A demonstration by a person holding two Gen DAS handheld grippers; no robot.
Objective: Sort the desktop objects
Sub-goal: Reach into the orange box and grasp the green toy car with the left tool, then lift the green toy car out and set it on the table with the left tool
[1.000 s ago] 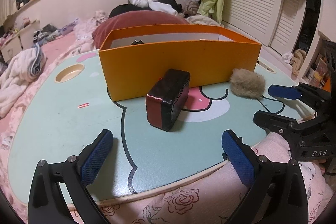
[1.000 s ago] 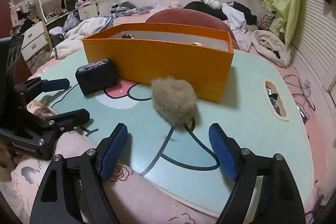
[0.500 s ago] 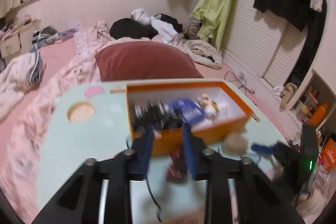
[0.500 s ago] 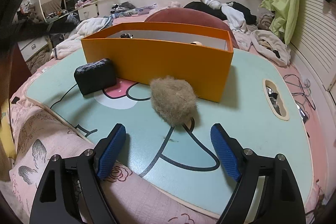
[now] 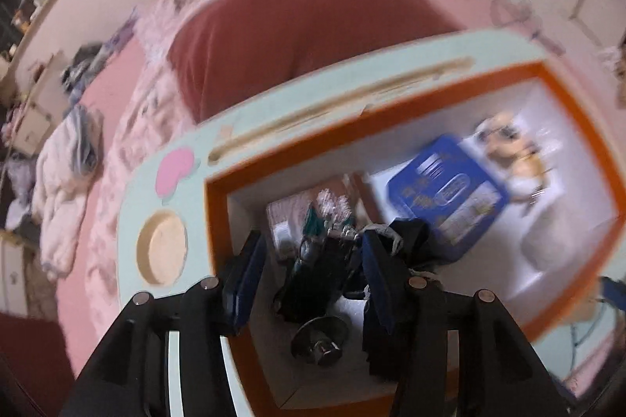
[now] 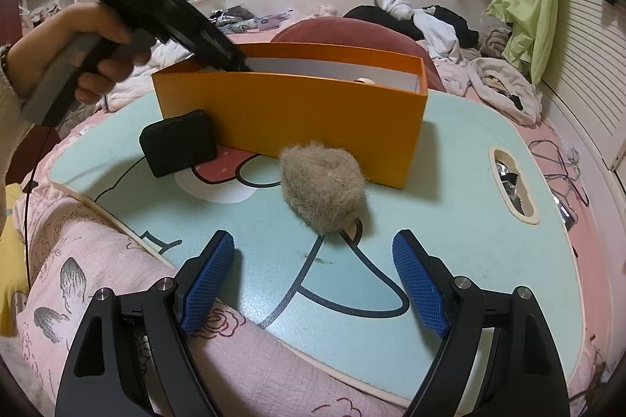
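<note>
Fuzzy tan pompom (image 6: 322, 194) beside rigid orange box (image 6: 313, 115)

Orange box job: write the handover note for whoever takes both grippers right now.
Left gripper: tips inside the orange box, over dark clutter; the view is blurred, so the grip is unclear.
Right gripper: open, empty, facing the furry ball.
Done: blue packet and other items lie in the box.
To do: black case and furry ball, both on the table before the box.
</note>
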